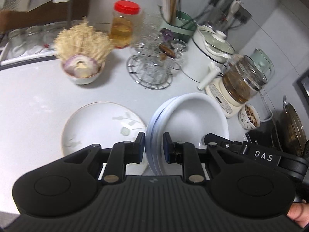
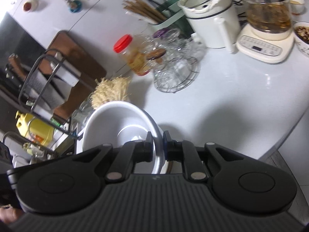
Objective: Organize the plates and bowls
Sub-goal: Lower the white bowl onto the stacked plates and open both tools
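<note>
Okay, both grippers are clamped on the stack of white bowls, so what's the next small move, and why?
Probably carry the stack of white bowls sideways and lower it onto the leaf-patterned plate. The left gripper and right gripper each pinch an opposite rim, so the load looks balanced, and that plate lies bare right beside it on the counter.

I see glossy white glazed ceramic on the bowls [image 1: 193, 119], smooth with bright reflections, and the same glaze on the plate [image 1: 100, 127]. My fingers [image 1: 140, 147] are matt black plastic with blue rubbery pads. The surface [image 1: 38, 100] looks like smooth, faintly shiny white stone. The rack [image 1: 149, 73] is shiny chromed wire holding clear glass. The jar [image 1: 121, 29] is clear plastic with a glossy red lid. The board [image 2: 77, 58] is matt brown wood.
</note>
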Motion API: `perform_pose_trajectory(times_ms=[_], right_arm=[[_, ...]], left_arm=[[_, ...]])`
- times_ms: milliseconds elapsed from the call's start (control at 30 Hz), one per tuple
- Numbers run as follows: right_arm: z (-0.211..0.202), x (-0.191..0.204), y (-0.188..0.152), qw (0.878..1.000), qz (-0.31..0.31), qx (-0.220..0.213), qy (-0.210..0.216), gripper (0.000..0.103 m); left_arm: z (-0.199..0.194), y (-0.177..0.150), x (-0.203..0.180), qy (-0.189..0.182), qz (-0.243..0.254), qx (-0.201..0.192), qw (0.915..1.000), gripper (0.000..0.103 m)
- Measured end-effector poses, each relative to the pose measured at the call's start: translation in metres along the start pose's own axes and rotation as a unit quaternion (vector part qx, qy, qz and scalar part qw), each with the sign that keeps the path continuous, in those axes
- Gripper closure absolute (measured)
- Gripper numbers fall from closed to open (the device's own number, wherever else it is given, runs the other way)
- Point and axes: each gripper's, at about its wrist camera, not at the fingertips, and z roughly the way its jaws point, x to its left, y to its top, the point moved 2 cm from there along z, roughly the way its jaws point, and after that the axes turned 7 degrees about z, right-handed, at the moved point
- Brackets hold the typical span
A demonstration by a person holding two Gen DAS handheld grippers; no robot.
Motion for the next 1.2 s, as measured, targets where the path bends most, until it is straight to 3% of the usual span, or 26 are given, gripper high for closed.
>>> perform_pose_trajectory(times_ms=[467, 1200], right_arm=[[0.044, 0.037, -0.025, 0.998, -0.041, 0.045, 0.021, 0.089], [0.135, 0.038, -0.047, 0.989, -0.098, 0.111, -0.008, 0.089]], left_arm=[[-0.011, -0.021, 0.063, 0.035, -0.058, -0.003, 0.9977, 0.08], [0.053, -0.044, 0.127, 0.061, -0.135, 0.023, 0.9887, 0.079]])
